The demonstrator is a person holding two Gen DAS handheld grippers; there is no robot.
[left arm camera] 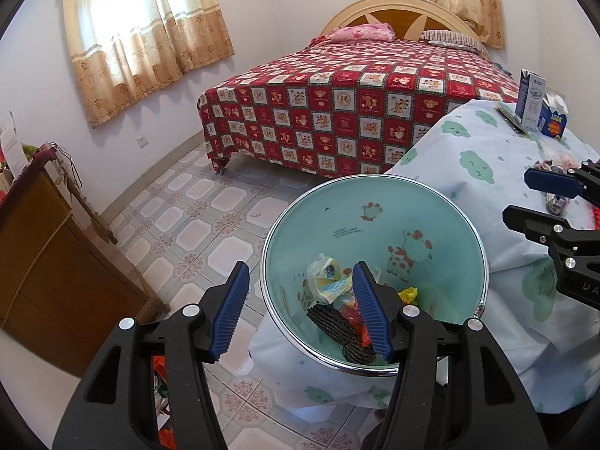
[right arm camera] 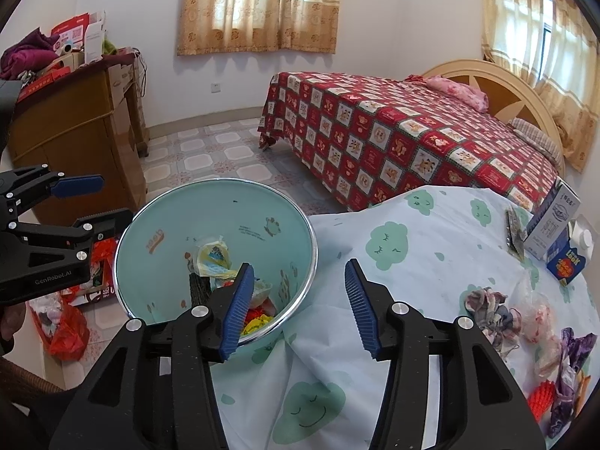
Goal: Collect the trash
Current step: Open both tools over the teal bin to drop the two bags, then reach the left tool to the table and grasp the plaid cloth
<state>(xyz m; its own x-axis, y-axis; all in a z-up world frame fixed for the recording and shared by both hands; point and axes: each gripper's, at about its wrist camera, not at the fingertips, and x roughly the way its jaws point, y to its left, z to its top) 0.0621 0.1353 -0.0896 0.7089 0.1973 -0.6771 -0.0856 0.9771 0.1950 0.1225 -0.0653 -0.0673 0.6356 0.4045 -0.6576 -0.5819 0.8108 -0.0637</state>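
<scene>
**A:** Left wrist view: the left gripper is hanging over the teal trash bin, jaws spread, nothing between them. Wrappers and a dark ridged piece are lying at the bottom of the bin.

**B:** Same with the right gripper, it's sitting wide open and empty near the bin's right rim, over the cloud-print tablecloth. More crumpled trash is waiting on the table to the right, with two cartons standing farther back.
</scene>
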